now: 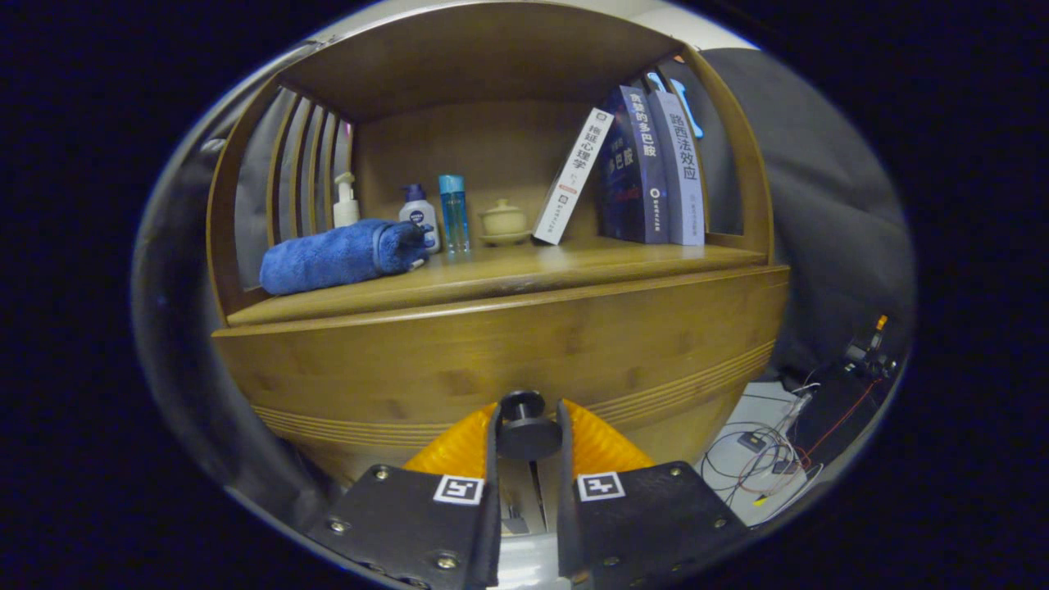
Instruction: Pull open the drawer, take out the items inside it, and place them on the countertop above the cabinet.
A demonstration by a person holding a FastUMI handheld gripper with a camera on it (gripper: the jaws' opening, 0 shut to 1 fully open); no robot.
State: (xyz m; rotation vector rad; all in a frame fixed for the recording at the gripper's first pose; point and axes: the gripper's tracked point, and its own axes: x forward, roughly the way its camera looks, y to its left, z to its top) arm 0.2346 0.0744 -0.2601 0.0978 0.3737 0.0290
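Tool point(529, 426) clamped on drawer knob point(526, 428); rolled towel point(344, 256), bottles point(452, 211) and books point(647, 168) crowd the countertop point(524, 270) above.

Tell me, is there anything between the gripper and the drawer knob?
Nothing visible. The gripper already has the dark round drawer knob between its two fingers, which look closed on its sides, against the wooden drawer front.

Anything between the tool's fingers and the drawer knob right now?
Nothing: in the gripper view the tool has both fingers closed on the drawer knob, with the drawer front just beyond.
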